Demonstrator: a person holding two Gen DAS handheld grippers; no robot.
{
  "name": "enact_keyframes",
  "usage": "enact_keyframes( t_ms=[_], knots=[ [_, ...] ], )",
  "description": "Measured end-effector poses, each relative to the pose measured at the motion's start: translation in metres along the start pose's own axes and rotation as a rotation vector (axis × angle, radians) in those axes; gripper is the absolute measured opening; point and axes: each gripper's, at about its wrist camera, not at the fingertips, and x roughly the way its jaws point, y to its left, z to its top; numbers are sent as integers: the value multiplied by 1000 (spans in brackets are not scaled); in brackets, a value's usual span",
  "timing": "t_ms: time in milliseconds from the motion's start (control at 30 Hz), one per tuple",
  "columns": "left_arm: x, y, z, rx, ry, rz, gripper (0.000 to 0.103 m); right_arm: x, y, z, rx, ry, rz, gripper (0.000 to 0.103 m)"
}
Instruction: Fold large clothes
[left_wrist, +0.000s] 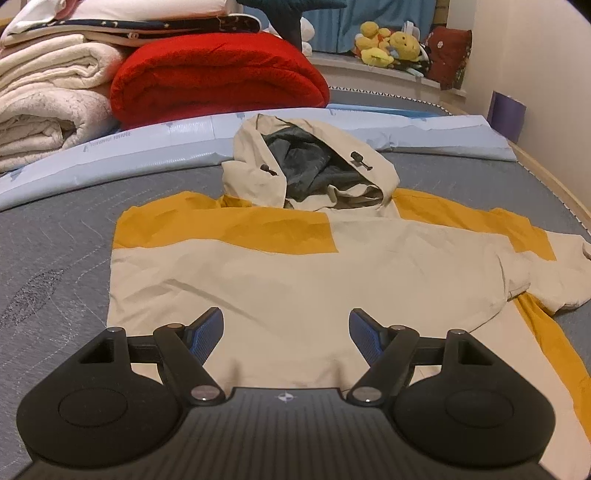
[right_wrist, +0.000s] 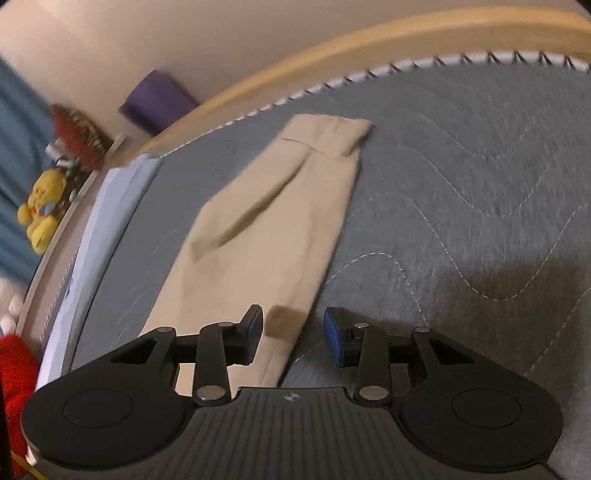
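My right gripper (right_wrist: 293, 338) hovers with parted jaws over a beige sleeve (right_wrist: 266, 229) lying flat on the grey quilted mattress (right_wrist: 461, 192).

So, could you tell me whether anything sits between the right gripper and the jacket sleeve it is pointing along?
Nothing visible does. The right gripper hangs with its jaws apart just above the near part of the beige sleeve, which lies flat and uncovered on the grey mattress.

Cream-and-mustard hooded jacket (left_wrist: 295, 273) lies flat, one sleeve (right_wrist: 273, 221) stretched out
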Motion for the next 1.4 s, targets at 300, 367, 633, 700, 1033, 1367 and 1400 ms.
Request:
enact_keyframes(
  t_ms=[300,367,633,700,1033,1367,1400],
  knots=[
    [9,2,1,-22,20,7,80,24,-6,24,67,-108,12,37],
    [9,3,1,-17,22,10,80,31,-4,30,58,-114,3,36],
    [4,24,10,-74,22,27,80,32,26,42,-2,-143,-107,7],
    [2,29,13,-84,31,43,80,19,52,40,-69,-197,-133,5],
    [-19,96,27,-235,44,138,80,-118,264,-92,-742,-308,221,3],
    [-44,135,29,-369,29,94,79,-243,310,-350,-1021,390,742,29],
    [-43,136,27,-382,39,83,77,-246,305,-359,-1021,418,721,29]
  ],
)
